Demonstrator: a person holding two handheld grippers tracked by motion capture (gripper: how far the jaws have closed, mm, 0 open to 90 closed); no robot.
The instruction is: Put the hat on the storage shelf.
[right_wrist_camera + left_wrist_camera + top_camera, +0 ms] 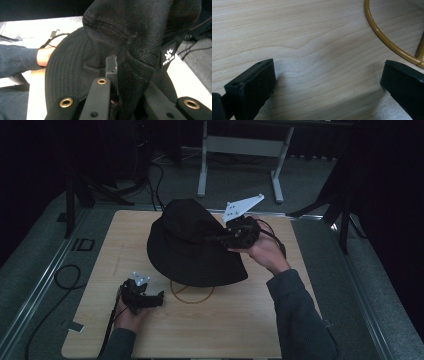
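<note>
A black bucket hat (190, 240) stands raised over the middle of the wooden table (125, 335), above a yellow wire ring (192, 295). My right gripper (222, 237) reaches in from the right and is shut on a fold of the hat's crown. In the right gripper view the black fabric (140, 32) is pinched between the jaws of that gripper (117, 67), and a small white-on-black label (168, 57) hangs at the right. My left gripper (157, 297) rests low on the table left of the ring. It is open (329, 75) over bare wood, with the ring (382, 37) just beyond its right jaw.
Behind the table stands a white metal frame (240, 150) on the grey floor. A black cable (65, 275) loops on the floor at the left. The person's left hand (45, 56) and sleeve lie beyond the hat's brim in the right gripper view.
</note>
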